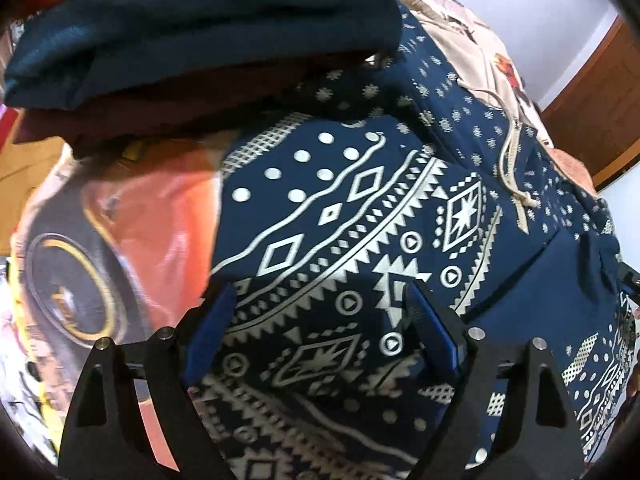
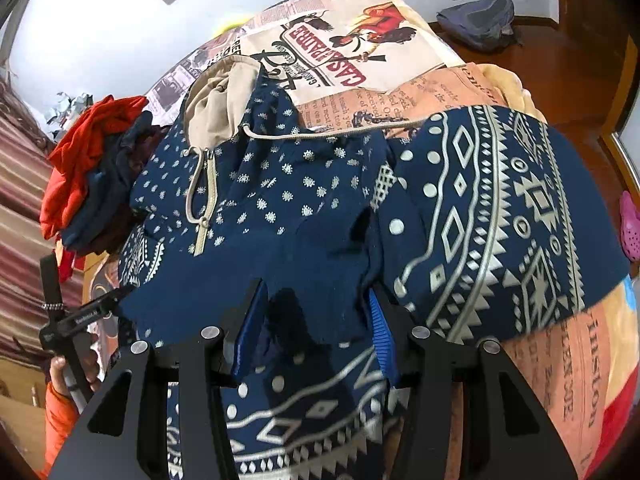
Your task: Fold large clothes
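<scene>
the navy patterned hoodie (image 2: 304, 208) runs hood at upper frame to hem at bottom. right gripper (image 2: 316, 332) straddles a raised fold at lower centre, fingers apart, apparently not yet pinching. left gripper (image 1: 320, 328) hangs wide open over the printed panel, holding nothing.

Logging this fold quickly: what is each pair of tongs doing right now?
Left tongs: open, over the patterned hoodie.
Right tongs: open, hoodie fabric between them.

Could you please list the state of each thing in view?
Hoodie: spread flat on the bed, partly folded, hood open.
Zipper: closed.
Clothes pile: stacked beside the hoodie.
Left gripper: open over the hoodie.
Right gripper: open over the hoodie.
</scene>
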The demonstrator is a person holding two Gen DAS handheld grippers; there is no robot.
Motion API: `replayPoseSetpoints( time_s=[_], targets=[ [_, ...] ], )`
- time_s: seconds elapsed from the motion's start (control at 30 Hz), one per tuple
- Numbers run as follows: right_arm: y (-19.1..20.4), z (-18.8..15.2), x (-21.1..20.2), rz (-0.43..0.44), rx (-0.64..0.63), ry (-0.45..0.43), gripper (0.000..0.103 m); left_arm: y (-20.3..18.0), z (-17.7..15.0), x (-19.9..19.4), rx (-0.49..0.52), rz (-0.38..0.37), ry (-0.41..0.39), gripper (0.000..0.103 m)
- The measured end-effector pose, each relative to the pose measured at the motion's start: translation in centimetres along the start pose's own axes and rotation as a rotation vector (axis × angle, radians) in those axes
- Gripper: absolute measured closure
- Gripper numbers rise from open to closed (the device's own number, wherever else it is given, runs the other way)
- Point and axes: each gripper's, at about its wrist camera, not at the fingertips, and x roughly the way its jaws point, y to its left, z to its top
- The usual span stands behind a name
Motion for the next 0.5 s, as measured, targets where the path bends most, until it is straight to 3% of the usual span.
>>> replayPoseSetpoints(
  time_s=[0.03, 0.1, 0.5],
  targets=[
    [0.2, 0.0, 0.1, -0.009, -0.007, -0.005, 0.068, 0.1, -0.1, 0.1, -0.006, -0.004, -0.006, 0.011],
    [0.7, -0.1, 0.2, -0.034, -0.035, -0.011, 0.093, 0.2, -0.2, 0.3, -0.012, -0.007, -0.011, 0.008],
    [3.0, -0.7, -6.4, -0.014, -0.13, -0.15, 0.094, -0.2, -0.2, 0.4, 0.019, 0.03, -0.02, 0.008]
  ],
)
